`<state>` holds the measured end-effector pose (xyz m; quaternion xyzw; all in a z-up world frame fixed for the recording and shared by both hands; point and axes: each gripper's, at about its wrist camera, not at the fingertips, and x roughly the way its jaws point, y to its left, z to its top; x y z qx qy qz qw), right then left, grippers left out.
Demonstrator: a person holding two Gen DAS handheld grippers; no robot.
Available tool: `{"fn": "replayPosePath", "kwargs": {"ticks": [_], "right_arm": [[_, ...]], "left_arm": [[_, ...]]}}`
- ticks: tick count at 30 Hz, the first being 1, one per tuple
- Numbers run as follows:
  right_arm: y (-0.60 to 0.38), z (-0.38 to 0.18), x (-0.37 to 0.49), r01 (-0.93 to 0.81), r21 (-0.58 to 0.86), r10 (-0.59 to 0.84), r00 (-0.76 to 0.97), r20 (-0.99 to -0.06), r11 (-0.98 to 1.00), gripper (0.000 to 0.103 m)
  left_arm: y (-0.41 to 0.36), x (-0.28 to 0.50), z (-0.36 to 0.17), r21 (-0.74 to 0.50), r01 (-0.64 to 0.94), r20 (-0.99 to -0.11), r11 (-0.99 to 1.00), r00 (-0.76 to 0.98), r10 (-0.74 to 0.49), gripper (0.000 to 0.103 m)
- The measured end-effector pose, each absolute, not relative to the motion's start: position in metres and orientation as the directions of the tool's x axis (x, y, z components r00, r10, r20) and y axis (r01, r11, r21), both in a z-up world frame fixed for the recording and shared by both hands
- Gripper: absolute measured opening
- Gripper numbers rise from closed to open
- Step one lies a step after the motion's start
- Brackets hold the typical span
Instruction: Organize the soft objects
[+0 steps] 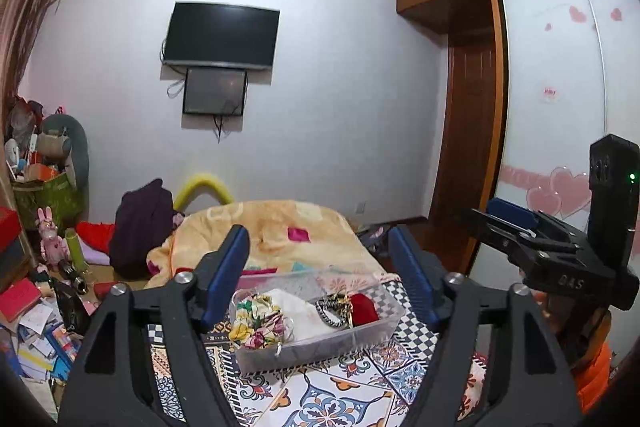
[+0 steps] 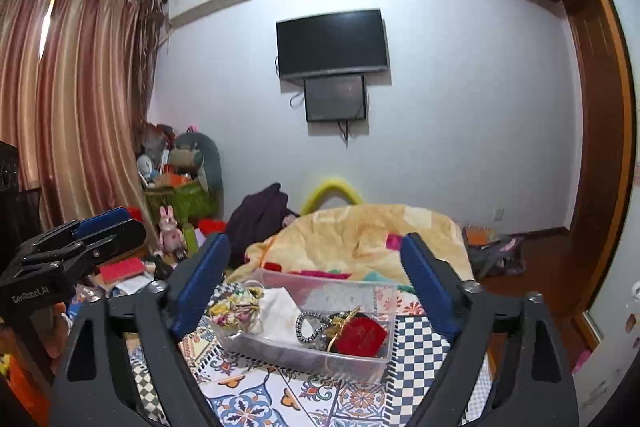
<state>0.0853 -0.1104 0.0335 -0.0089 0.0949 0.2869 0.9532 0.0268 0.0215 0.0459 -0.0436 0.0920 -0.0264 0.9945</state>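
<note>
Both grippers hover above the clear plastic bin, which sits on the patterned bedspread just ahead of and below the fingertips, so the step in hand looks like a pause between picks, or the close of the sorting, with the soft things already gathered inside. The left gripper stands wide open and holds nothing; between its fingers, from its left side across, lie a floral fabric bundle, a white cloth, a black-and-white braided band and a red pouch. The right gripper is likewise spread wide and empty, with the same bin centred below it. The next move, I judge, calls for choosing either a loose item on the blanket beyond the bin, or a tidy-up of the floral bundle, which rides high at the bin's near-left rim. The left wrist view alone shows the wardrobe door with pink hearts and the other gripper at its right edge; the right wrist view alone shows the curtains, and the band there forms a heart-shaped loop, though what the gold piece beside it is cannot be made out.
</note>
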Motion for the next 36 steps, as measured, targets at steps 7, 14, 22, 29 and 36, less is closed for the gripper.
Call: {"fn": "replayPosePath", "kwargs": {"ticks": [7,14,22,29,36], "right_arm": [[-0.113,0.037,0.074,-0.553,0.038,0.552,0.822,-0.143,0.832,0.103],[-0.116,0.034,0.067,-0.551,0.039,0.550,0.823,-0.143,0.834,0.103],[-0.119,0.032,0.066,-0.551,0.039,0.550,0.823,-0.145,0.834,0.103],[-0.118,0.030,0.067,-0.549,0.040,0.549,0.823,-0.144,0.835,0.103],[-0.120,0.029,0.067,-0.544,0.047,0.545,0.827,-0.142,0.838,0.103]], "left_arm": [[0.019,0.009,0.052,-0.101,0.040,-0.139,0.994,0.989,-0.054,0.098],[0.016,0.004,0.049,-0.085,0.017,-0.138,0.996,0.990,-0.028,0.102],[0.015,0.005,0.045,-0.074,0.011,-0.146,0.997,0.989,-0.022,0.103],[0.013,0.006,0.044,-0.070,0.011,-0.145,0.997,0.989,-0.021,0.103],[0.014,0.007,0.041,-0.066,0.008,-0.150,0.998,0.989,-0.018,0.103]]}}
